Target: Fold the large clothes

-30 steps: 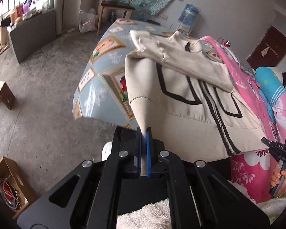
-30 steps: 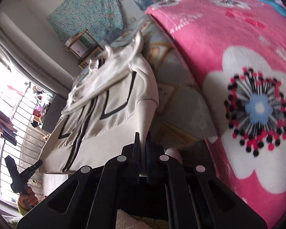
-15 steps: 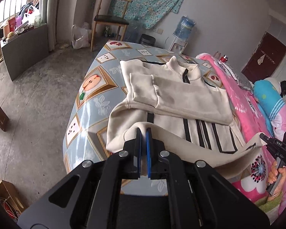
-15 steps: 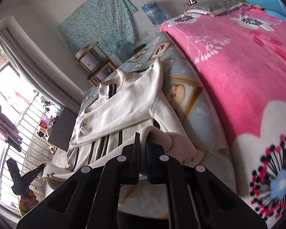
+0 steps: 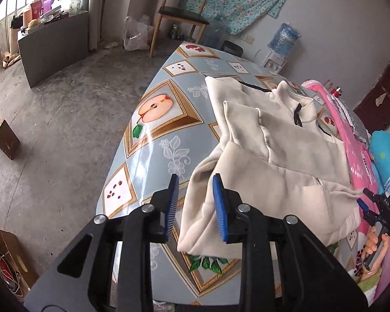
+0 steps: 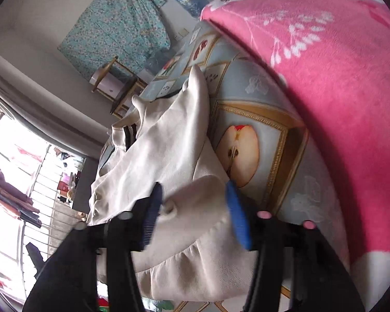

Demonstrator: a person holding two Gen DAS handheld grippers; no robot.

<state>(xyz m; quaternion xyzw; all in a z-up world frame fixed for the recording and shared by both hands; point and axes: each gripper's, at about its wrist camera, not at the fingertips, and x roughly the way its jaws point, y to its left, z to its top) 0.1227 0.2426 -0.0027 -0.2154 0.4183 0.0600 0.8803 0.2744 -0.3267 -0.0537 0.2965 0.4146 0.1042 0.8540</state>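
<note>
My left gripper [image 5: 195, 202] and right gripper [image 6: 193, 210] are opening, dropping the jacket [image 5: 286, 161]; soft, floppy fleece, I'd regrip at folded edges.

From my left wrist view, the right gripper [image 5: 361, 202] at three o'clock carries small white lettering. I can't make it out. I can read nothing elsewhere.

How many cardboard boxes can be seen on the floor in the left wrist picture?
2. One closed cardboard box stands on the floor at the left edge. One open cardboard box with wires sits at the bottom left corner. Others may be hidden.
</note>
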